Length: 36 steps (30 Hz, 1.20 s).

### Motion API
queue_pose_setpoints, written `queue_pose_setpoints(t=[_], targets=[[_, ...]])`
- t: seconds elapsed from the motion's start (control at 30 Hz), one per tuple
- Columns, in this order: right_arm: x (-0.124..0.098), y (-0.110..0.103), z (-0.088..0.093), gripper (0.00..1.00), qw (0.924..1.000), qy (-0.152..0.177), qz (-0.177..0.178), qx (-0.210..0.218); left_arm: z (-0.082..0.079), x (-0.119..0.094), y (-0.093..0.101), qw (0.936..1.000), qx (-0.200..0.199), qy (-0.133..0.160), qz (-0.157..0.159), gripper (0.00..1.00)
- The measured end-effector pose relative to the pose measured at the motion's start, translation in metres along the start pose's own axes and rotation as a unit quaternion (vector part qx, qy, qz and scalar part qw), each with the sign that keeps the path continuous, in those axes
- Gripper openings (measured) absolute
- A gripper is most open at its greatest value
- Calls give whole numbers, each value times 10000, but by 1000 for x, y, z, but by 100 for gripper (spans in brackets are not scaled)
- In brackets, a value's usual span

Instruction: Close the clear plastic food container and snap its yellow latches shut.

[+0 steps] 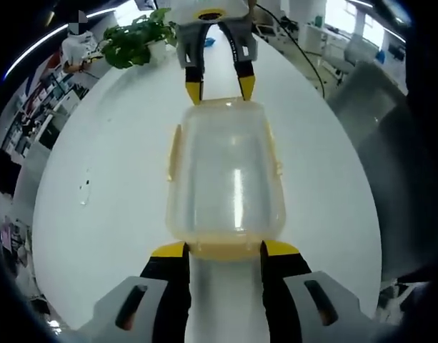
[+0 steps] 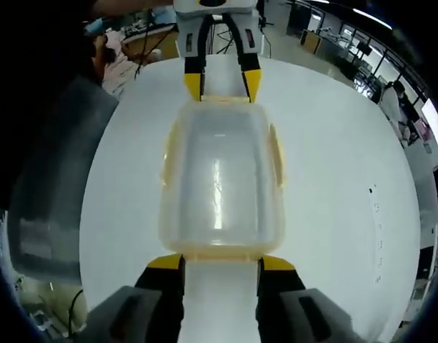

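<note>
Container [image 1: 226, 175] sits mid-frame on the white counter [image 1: 104, 214], lid on. Left tool [image 1: 224, 249]: jaws spread wide, yellow tips at the near end latch [image 1: 224, 250], gripping nothing. Right tool [image 2: 220, 262]: same, jaws wide at the opposite end of the container [image 2: 220, 182]. Each tool shows at top centre of the other's view. Potted plant [image 1: 136, 39] upper left in left gripper view.

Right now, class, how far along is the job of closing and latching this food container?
Done: the lid sits on the clear container. In hand: the left gripper and right gripper stand open at opposite ends, tips at the yellow end latches. Left: the side latches seem to stick outward, so they probably still need snapping; whether the end ones have clicked cannot be told.
</note>
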State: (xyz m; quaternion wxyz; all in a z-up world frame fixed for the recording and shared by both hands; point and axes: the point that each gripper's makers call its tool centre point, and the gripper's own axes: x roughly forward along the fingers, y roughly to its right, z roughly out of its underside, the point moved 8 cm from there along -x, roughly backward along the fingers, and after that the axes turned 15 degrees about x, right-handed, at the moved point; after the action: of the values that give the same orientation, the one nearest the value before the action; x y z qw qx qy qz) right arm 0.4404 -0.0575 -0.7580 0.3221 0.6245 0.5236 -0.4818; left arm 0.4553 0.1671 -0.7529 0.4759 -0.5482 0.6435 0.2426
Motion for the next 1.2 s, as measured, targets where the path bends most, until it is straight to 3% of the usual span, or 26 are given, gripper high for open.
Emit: queue_pose_setpoints(t=[0.13, 0.27, 0.57, 0.73, 0.8, 0.9, 0.97, 1.1, 1.2], targets=[[4, -6, -5, 37, 9999, 112, 15, -1, 11, -5, 8, 9995, -251, 204, -5, 36], [7, -10, -9, 38, 9996, 271, -27, 14, 16, -8, 14, 9993, -244, 275, 21, 36], [10, -17, -18, 39, 9981, 544, -286, 15, 27, -13, 23, 9996, 212, 71, 162, 37], [14, -23, -23, 41, 9978, 582, -318, 44, 30, -17, 29, 9998, 158, 6, 142, 38], [13, -23, -25, 47, 9974, 651, -291, 71, 34, -18, 32, 9999, 137, 55, 89, 38], [5, -21, -25, 48, 9971, 732, -207, 101, 40, -25, 33, 9997, 175, -141, 24, 36], [-4, -20, -27, 48, 9957, 895, -171, 194, 37, -36, 30, 9997, 151, 3, -176, 36], [-19, -20, -39, 39, 9911, 1309, -133, 194, 23, -53, 18, 9955, -277, 729, -534, 36], [-17, -23, -47, 35, 9893, 1416, -222, 259, 16, -52, 14, 9947, -300, 843, -503, 31]])
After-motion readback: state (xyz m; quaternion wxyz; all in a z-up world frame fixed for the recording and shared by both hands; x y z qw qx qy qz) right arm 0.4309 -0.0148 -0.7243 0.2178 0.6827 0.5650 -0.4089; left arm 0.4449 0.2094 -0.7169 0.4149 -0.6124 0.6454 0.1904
